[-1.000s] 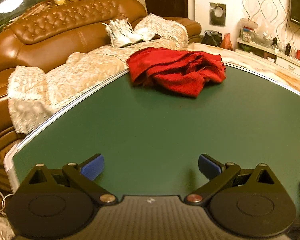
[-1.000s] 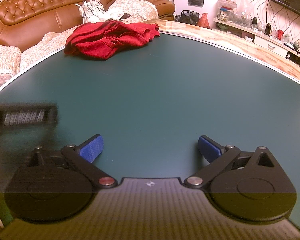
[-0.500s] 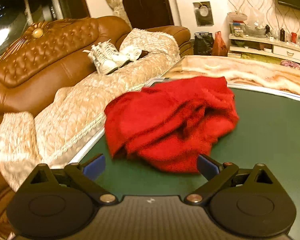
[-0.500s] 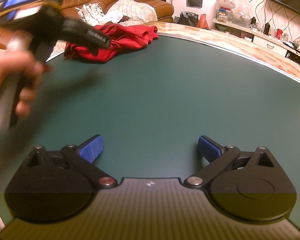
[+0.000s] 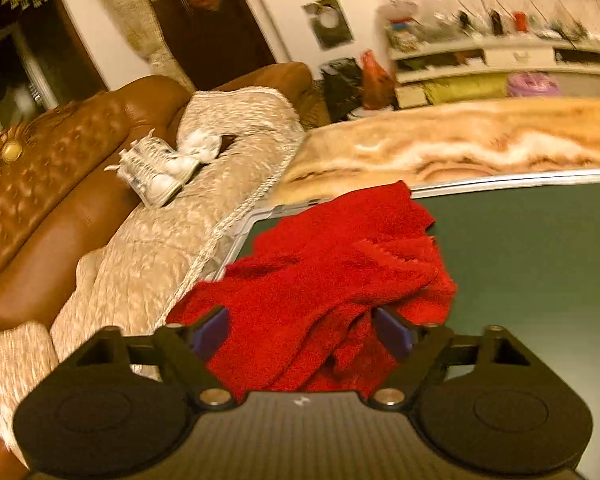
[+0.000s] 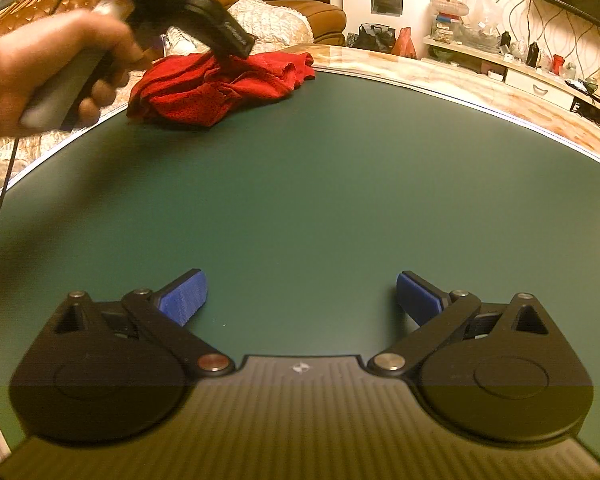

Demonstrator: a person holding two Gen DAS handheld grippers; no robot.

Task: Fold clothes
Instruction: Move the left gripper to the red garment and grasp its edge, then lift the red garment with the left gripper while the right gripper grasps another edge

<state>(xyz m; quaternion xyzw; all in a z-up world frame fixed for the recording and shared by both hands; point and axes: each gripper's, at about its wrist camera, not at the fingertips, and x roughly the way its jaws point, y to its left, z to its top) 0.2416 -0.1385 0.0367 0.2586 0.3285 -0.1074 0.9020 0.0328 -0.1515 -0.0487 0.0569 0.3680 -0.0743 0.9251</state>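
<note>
Red and fuzzy, the crumpled fleece garment (image 5: 320, 280) is lying in a heap at the far left corner of the dark green worktop (image 6: 340, 200), one fold spilling over the pale metal rim toward the cream-covered brown leather sofa (image 5: 60, 208). The left tool (image 5: 300, 330) is sitting right over the near edge of that heap, its blue-padded fingers (image 5: 210, 328) standing apart with bunched cloth lying between them; nothing is pinched yet, and whether the pads are touching the fabric cannot be told. Seen from the right wrist, the person's left hand (image 6: 48, 64) is gripping that tool's handle and angling it down onto the pile.

The right tool (image 6: 300, 296) is hanging low over bare green surface, fingers spread wide and holding nothing, well apart from the garment, which is lying ahead of it and off to its left. So the left side is by far the nearer one. The heap is running roughly along the worktop's far edge, from the sofa side toward the middle, and it probably needs dragging inward onto the open surface before any spreading or folding is possible.
</note>
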